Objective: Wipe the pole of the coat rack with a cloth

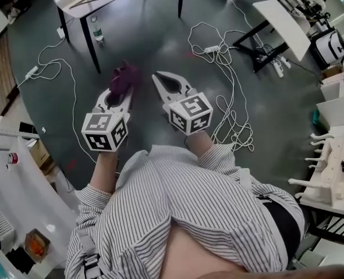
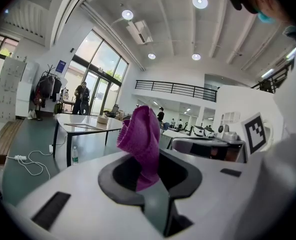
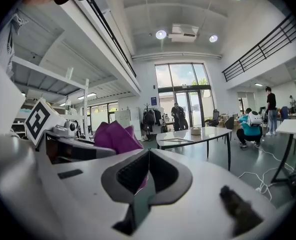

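Over the grey floor (image 1: 148, 39), the left gripper (image 1: 121, 89) pinches one purple cloth (image 1: 124, 75) in its jaws. The right gripper (image 1: 162, 80) has its jaws pressed together.

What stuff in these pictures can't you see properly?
Cloth: its bottom end is hidden between the jaws of the left gripper, left gripper view.
White pegged rack: cut off by the right edge, head view; no pole can be made out.
Bottle: its label is too small to read, head view.
The person's feet: hidden by the striped shirt, head view.
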### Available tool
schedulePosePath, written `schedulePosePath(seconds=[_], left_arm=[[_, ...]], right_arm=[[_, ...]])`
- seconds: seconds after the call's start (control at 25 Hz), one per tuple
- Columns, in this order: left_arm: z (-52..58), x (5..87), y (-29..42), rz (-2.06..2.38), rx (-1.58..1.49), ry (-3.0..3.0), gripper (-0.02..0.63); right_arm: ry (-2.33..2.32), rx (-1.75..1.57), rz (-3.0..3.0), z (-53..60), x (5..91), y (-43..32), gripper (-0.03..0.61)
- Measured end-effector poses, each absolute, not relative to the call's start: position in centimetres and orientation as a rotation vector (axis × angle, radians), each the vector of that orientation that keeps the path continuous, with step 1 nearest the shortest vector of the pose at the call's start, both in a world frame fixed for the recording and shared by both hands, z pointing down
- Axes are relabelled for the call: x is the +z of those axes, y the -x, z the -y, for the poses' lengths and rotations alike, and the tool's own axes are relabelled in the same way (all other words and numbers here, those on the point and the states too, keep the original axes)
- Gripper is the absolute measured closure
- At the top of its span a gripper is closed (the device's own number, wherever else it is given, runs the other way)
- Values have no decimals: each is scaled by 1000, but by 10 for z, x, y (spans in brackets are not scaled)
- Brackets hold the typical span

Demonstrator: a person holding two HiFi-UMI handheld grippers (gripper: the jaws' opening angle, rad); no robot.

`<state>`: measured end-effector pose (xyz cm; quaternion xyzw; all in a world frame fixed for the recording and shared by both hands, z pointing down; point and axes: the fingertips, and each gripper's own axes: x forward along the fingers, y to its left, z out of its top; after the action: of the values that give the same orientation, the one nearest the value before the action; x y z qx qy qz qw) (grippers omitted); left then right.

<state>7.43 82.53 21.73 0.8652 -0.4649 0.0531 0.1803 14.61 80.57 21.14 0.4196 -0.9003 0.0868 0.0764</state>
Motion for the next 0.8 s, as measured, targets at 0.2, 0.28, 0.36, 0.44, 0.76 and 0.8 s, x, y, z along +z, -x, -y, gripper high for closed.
schedulePosePath(seconds=[0.2, 0.28, 0.36, 0.44, 0.76, 0.8], left_arm=[[-815, 226, -64, 1293, 120, -2404, 520], [-810, 235, -63, 1278, 116, -2372, 520], [-800, 240, -62, 1274, 121, -2362, 520], [-783, 244, -62, 1273, 108, -2356, 520], [-680, 249, -70, 1329, 75, -2340, 520], [-664, 248, -71, 1339, 74, -2334, 520]], right_arm=[[-1282, 272, 2673, -800, 219, -135, 563], [-1280, 288, 2670, -796, 224, -130, 563], [-1275, 325, 2681, -785, 229, -127, 563], [-1269, 334, 2690, -767, 234, -127, 563], [-1220, 405, 2767, -654, 238, -127, 563], [-1195, 402, 2776, -637, 236, -125, 563]])
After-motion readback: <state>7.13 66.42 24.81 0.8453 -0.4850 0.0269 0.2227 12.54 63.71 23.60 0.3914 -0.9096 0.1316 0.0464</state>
